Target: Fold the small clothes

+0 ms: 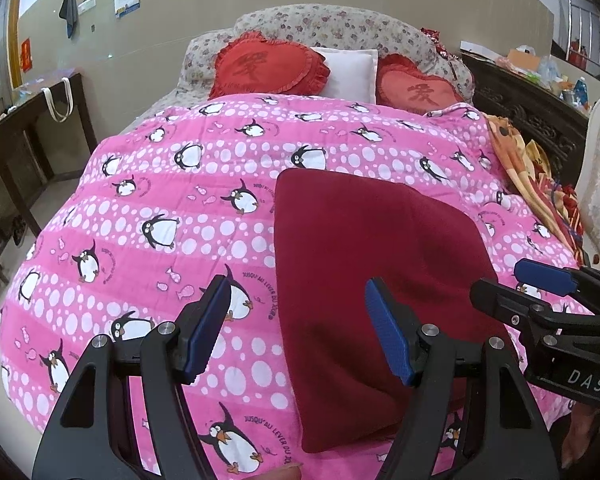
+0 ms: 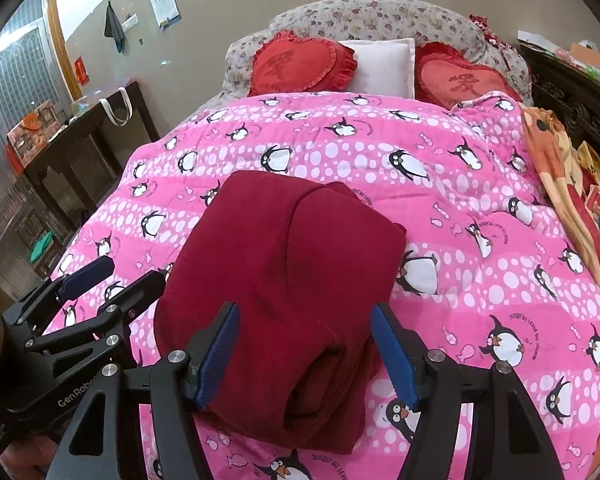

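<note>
Maroon garment (image 2: 284, 280) lies folded on the bed's pink quilt (image 2: 480, 280); left claw (image 1: 296, 328) and right claw (image 2: 304, 348) hover released, so next probably comes a final fold or lifting it aside.

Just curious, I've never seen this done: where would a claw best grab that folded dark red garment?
Probably the near edge of the dark red garment, coming from the front: its layers end there in a rounded, stacked fold that open jaws could straddle.
</note>
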The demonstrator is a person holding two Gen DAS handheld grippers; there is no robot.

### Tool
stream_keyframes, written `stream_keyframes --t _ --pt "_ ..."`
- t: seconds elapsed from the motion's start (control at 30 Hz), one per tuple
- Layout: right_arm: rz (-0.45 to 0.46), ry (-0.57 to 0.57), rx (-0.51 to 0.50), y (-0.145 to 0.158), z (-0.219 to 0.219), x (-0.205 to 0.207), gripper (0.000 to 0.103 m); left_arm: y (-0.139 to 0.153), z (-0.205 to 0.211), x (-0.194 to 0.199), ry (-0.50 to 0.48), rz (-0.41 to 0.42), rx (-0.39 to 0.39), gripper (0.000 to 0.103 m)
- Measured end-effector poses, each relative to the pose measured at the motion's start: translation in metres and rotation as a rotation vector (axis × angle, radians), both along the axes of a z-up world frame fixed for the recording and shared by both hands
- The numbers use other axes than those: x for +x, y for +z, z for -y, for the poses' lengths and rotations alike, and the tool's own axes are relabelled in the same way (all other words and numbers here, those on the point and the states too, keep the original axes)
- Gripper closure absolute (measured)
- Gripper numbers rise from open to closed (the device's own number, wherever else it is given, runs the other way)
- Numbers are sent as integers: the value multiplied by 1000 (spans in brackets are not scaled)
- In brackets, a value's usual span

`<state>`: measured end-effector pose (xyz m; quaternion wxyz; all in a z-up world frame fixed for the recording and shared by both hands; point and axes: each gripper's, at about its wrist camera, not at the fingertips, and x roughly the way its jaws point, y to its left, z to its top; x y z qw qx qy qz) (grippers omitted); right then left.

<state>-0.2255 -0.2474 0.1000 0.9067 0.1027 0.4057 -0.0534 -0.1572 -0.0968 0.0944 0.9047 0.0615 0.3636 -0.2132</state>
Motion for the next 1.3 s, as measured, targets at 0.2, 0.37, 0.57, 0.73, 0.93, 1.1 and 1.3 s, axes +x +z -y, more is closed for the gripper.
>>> stream_keyframes --t 0.2,0.37,0.57,0.73,0.93,1.1,1.3 --pt "-1 1 0 -1 1 1 37 -1 1 1 -1 -3 2 33" --pt "-8 1 5 -3 3 2 37 -4 3 1 -3 -10 6 33" --pt "-10 0 4 -4 3 3 37 -5 6 1 -7 -10 9 33" --pt "-14 2 8 -5 3 4 37 -5 6 1 -5 -13 7 33" --pt "-25 8 8 -8 1 6 37 -6 6 2 -9 -14 7 33" --pt "-29 11 8 -9 0 7 37 -6 7 1 -23 5 10 33" --pt "-15 6 5 -6 8 5 37 -5 5 3 -30 9 6 33"
